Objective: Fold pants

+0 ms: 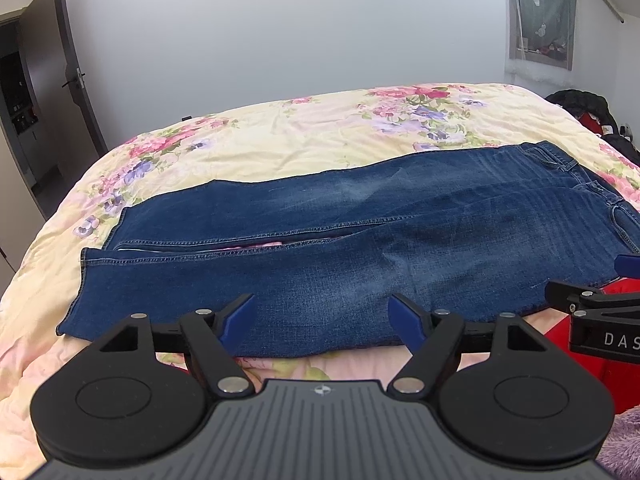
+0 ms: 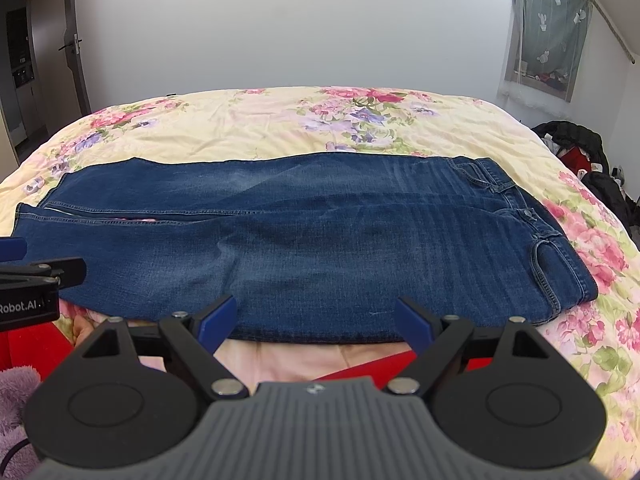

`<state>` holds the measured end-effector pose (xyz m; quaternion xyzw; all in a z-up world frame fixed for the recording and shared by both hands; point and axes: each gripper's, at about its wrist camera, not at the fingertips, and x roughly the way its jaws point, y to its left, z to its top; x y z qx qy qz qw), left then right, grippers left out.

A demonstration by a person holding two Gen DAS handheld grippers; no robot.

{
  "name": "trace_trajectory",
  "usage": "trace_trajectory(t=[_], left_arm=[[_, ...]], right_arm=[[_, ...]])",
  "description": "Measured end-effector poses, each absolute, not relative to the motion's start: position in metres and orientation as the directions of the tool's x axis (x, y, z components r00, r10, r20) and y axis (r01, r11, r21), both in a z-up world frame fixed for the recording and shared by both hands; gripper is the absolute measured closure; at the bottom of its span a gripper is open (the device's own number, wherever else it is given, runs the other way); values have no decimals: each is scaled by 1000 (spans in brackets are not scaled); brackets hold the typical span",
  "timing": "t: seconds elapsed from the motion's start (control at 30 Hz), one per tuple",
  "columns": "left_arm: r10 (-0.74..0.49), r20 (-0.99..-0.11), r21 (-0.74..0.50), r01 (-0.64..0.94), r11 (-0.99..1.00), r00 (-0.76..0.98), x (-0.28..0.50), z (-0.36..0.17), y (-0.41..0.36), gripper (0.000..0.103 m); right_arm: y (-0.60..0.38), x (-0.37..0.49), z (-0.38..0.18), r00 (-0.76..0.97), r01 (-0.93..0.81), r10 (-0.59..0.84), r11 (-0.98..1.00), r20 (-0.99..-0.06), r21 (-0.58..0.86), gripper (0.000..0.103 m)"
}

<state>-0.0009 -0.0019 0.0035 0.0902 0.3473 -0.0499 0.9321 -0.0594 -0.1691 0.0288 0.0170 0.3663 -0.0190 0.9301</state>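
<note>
A pair of blue jeans (image 1: 320,248) lies flat across the floral bedspread, legs side by side, hems to the left and waistband to the right; it also shows in the right wrist view (image 2: 320,240). My left gripper (image 1: 322,312) is open and empty, hovering just above the near edge of the near leg. My right gripper (image 2: 316,314) is open and empty, over the near edge of the thigh part. The right gripper's body (image 1: 592,316) shows at the right edge of the left wrist view, and the left gripper's body (image 2: 36,284) at the left edge of the right wrist view.
The bed (image 1: 280,136) has a yellow floral cover and fills both views. A white wall stands behind it. A door (image 1: 68,76) is at far left. Dark clothes (image 2: 576,148) are piled at the bed's far right. A red garment (image 1: 568,344) and purple fleece (image 2: 16,396) are near me.
</note>
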Motion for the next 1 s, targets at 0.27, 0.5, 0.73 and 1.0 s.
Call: trace_trajectory(t=[0.27,0.5,0.73,1.0], left_arm=[[-31,-658,134,158,978,752,-1,4,-2,15],[-30,-657,134,156,978,753,-1,4,-2,15],[-31,-657,132,155,979,753,-2,4,-2,15],[-30,-659,136,159,978,751,-1,3,0,15]], right_arm=[[-171,-57,26,726,59,-24,998,-687,27,21],[-170,-57,28,726,60,-26,998,-687,25,21],[-170,-58,28,725,63,-27,998,-688,27,21],[-171,-57,28,727,64,-28,998,-686,27,21]])
